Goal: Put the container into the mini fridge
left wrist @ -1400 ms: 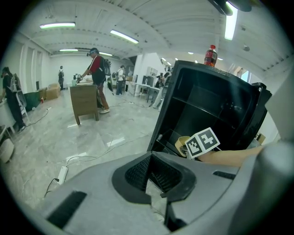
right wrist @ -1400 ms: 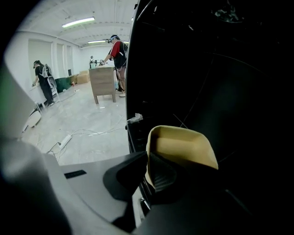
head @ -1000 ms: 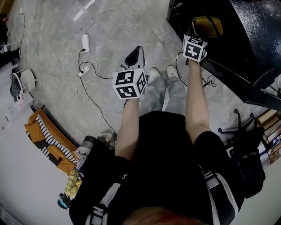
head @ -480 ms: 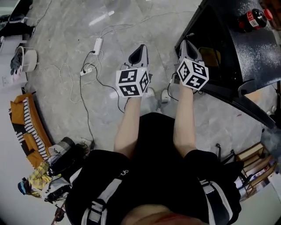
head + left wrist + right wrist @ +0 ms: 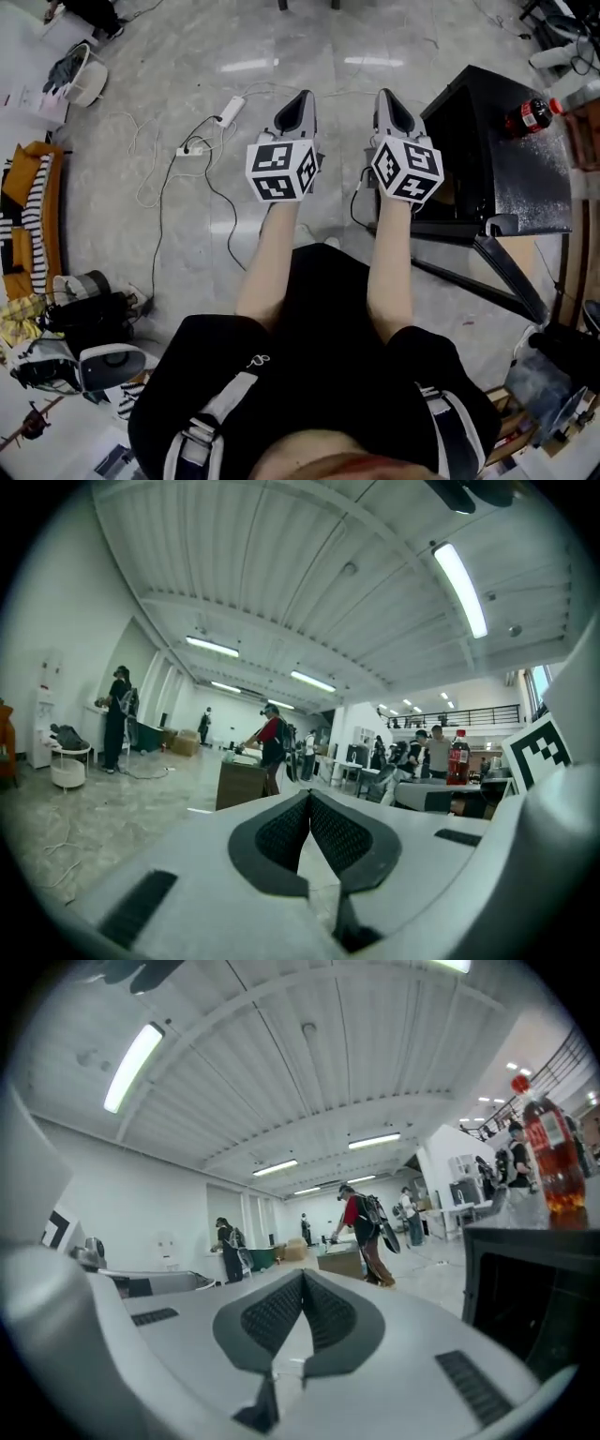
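We look from head view steeply down over own torso and forearms; floor (image 5: 187,112) fills upper frame, left gripper (image 5: 300,98) and right gripper (image 5: 385,97) sit upper centre, pointing away from us.

Left gripper view rides close behind own jaws, faces roughly level across hall, ceiling filling upper frame. Right gripper view set same way, alongside.

We find bottle (image 5: 530,114) (image 5: 458,758) (image 5: 548,1157) in all three views: upper right, right, upper right.

Mini fridge (image 5: 506,159) (image 5: 530,1288): shared by head and right gripper views.

Person in red shirt (image 5: 270,752) (image 5: 361,1232): near centre in both gripper views.
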`<state>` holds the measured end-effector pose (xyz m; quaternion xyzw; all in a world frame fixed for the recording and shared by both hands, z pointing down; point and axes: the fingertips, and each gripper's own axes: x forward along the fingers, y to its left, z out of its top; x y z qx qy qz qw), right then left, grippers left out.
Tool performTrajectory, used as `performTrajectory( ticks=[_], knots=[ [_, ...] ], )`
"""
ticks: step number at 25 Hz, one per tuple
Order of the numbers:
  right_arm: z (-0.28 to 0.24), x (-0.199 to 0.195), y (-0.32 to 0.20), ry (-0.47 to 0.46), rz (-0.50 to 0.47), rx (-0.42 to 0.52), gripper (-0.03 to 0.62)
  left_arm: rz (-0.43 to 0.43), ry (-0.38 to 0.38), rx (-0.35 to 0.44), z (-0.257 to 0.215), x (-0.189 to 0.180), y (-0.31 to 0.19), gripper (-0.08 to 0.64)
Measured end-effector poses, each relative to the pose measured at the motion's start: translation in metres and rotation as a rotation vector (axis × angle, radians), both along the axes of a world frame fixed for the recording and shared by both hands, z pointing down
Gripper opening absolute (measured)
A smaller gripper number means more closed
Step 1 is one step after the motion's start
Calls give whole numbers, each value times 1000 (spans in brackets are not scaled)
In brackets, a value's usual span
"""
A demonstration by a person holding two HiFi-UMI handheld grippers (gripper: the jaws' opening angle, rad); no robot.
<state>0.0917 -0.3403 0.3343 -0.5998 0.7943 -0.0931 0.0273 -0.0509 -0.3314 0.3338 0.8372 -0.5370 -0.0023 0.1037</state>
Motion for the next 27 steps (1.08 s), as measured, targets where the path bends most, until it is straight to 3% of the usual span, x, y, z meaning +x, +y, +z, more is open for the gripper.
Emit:
performTrajectory(
  ticks=[5, 10, 27],
  knots=[
    [-42, -29, 7, 66, -95, 96, 11, -65, 14, 73, -31, -21, 12, 6],
    [-52, -38, 15, 71, -129, 119, 11, -93, 16, 103, -43, -26, 22, 6],
    [-59, 4, 16, 91, -94, 133, 11, -32, 0, 120, -49, 21, 20, 6]
  ],
)
